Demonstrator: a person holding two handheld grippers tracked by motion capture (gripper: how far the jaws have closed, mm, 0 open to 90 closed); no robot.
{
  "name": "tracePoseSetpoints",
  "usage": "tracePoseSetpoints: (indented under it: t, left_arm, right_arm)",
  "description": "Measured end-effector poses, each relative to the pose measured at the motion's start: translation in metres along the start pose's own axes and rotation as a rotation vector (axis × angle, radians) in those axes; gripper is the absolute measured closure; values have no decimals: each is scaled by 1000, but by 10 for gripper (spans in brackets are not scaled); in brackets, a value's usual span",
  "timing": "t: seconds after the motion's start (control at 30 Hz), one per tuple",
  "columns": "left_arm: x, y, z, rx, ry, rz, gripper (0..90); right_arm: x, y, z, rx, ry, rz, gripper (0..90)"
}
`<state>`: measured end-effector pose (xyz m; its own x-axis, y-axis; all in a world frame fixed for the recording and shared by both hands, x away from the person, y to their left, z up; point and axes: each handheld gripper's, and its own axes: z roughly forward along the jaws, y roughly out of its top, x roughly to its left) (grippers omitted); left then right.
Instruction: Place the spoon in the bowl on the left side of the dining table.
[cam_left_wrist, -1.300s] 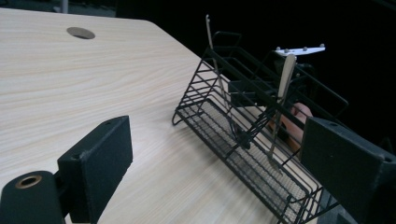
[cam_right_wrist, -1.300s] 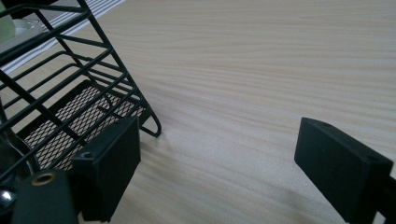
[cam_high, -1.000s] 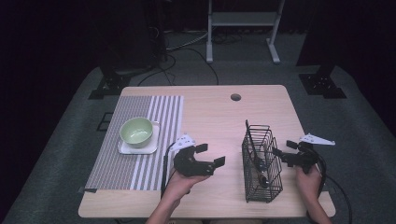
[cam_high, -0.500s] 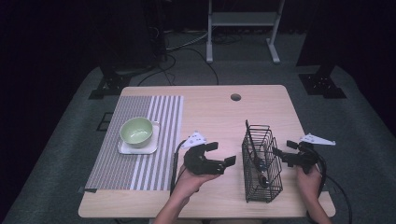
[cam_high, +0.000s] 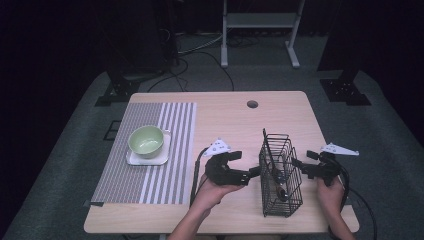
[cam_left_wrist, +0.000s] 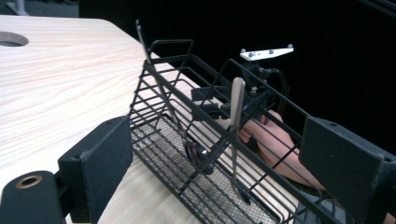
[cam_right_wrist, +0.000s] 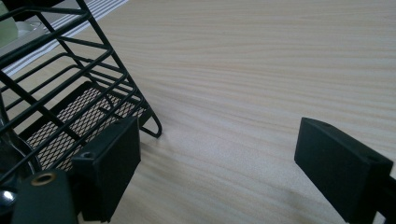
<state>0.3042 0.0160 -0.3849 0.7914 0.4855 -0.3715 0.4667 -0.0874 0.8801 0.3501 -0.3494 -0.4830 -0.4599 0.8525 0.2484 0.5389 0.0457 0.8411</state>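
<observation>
A black wire basket (cam_high: 278, 175) stands on the right half of the wooden table (cam_high: 225, 120). A spoon (cam_left_wrist: 196, 152) and a second metal utensil (cam_left_wrist: 236, 109) lean inside it. My left gripper (cam_high: 245, 166) is open and close against the basket's left side. In the left gripper view the basket (cam_left_wrist: 187, 140) reaches in between the jaws of the left gripper (cam_left_wrist: 224, 158). My right gripper (cam_high: 302, 169) is open just off the basket's right side. In the right gripper view the right gripper (cam_right_wrist: 229, 163) has bare table between its jaws, with the basket (cam_right_wrist: 70, 102) to their left.
A green bowl (cam_high: 146, 140) sits on a white square plate (cam_high: 161, 160) on a striped placemat (cam_high: 175, 130) at the table's left. A round cable hole (cam_high: 252, 104) is near the far edge. The near table edge lies just behind both hands.
My left gripper has moved right from beside the placemat up to the basket's left side. The right gripper and the basket have stayed put.
</observation>
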Motion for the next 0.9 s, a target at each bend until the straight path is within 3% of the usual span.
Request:
tracePoseSetpoints:
  t: [0.1,0.33,0.4,0.57,0.9]
  left_arm:
    - [-1,1,4,-6,-19,2,132]
    - [-2,3,15,1,-18,-3,148]
    - [-2,4,18,-4,-30,0,219]
    - [-4,9,28,-8,-53,-5,285]
    - [-4,6,32,-9,-60,-7,568]
  right_arm:
    - [0,0,0,-2,-1,6,134]
    - [0,0,0,2,-2,0,134]
    - [0,0,0,0,0,0,134]
    - [0,0,0,-2,5,6,134]
    - [-2,0,-1,-16,13,10,134]
